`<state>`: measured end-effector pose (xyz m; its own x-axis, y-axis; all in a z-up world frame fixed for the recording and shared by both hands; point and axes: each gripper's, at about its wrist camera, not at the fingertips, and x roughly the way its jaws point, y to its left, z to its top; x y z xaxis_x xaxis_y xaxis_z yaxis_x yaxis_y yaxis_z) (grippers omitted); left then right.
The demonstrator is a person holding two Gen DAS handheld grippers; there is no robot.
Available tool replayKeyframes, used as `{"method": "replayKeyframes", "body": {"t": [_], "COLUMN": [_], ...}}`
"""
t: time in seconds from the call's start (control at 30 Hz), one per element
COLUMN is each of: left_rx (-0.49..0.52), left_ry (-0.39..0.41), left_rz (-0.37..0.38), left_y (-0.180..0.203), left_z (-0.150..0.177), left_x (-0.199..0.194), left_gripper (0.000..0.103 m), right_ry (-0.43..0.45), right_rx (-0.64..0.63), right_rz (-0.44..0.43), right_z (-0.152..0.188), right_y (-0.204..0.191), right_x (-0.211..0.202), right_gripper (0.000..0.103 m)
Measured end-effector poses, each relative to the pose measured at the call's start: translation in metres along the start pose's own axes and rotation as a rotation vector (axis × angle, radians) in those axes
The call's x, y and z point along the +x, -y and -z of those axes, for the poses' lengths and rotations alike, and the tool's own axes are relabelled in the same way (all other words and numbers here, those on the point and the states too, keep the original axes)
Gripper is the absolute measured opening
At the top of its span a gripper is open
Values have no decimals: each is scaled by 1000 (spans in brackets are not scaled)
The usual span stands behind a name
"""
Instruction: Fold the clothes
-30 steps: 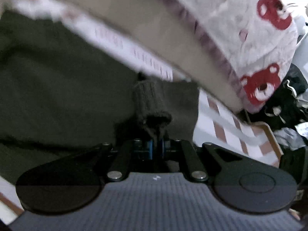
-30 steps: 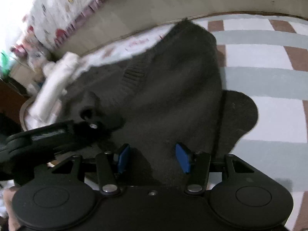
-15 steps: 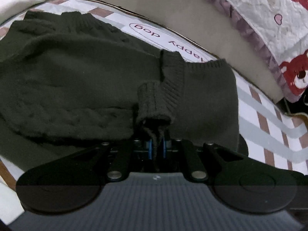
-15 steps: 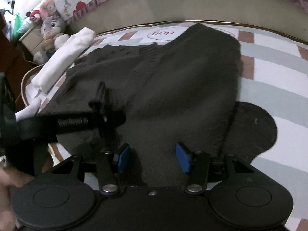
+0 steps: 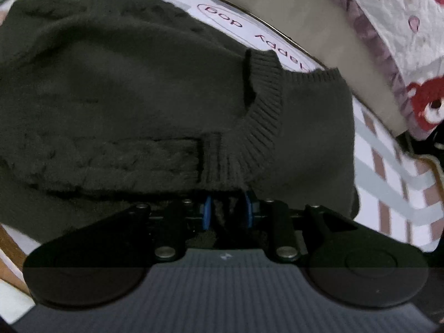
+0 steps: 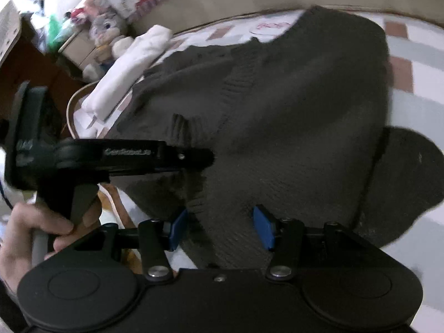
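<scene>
A dark green knit sweater (image 5: 133, 88) lies spread on the checked mat (image 5: 388, 166), also seen in the right wrist view (image 6: 305, 116). One sleeve is folded across the body, its ribbed cuff (image 5: 222, 161) lying just in front of my left gripper (image 5: 228, 212). The left gripper's blue pads (image 5: 206, 213) have parted a little, with dark knit still between them. My right gripper (image 6: 222, 227) is open over the sweater's lower hem, its pads (image 6: 262, 229) wide apart. The left gripper also shows from the side in the right wrist view (image 6: 166, 158).
A rolled white garment (image 6: 130, 66) lies at the mat's far left edge. Plush toys (image 6: 106, 25) and a box stand beyond it. A bear-print quilt (image 5: 402, 41) hangs over the bed side behind the mat. The mat has printed lettering (image 5: 249, 30).
The left gripper carried the sleeve cuff down onto the sweater body and its jaws have parted. The right gripper stayed open and shifted a little over the hem.
</scene>
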<state>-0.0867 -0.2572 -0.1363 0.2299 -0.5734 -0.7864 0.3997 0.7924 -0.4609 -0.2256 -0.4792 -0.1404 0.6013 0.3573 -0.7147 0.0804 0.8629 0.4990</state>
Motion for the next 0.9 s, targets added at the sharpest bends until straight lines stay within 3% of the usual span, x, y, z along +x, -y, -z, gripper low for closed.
{"method": "replayKeyframes", "body": {"t": [0.1, 0.17, 0.27, 0.47, 0.67, 0.77, 0.9], "left_rx": [-86, -123, -95, -65, -18, -51, -100], "left_ry": [-23, 9, 77, 70, 103, 142, 163], "left_rz": [36, 34, 4, -22, -170, -248, -350], "left_y": [-10, -15, -16, -17, -39, -63, -93], "left_z": [-7, -7, -3, 2, -8, -15, -26], "left_x": [-6, -16, -27, -31, -65, -86, -108], "left_gripper": [29, 30, 30, 31, 31, 43, 45], "right_ry": [-4, -2, 2, 0, 50, 121, 199], "right_rx": [-31, -36, -29, -46, -4, 47, 101], "right_rz": [13, 13, 3, -2, 39, 13, 35], "right_z": [1, 2, 4, 4, 3, -1, -4], "right_y": [-7, -9, -9, -6, -14, -21, -25], "right_x": [-5, -12, -16, -1, -21, -29, -28], "right_gripper": [60, 60, 60, 61, 62, 61, 61]}}
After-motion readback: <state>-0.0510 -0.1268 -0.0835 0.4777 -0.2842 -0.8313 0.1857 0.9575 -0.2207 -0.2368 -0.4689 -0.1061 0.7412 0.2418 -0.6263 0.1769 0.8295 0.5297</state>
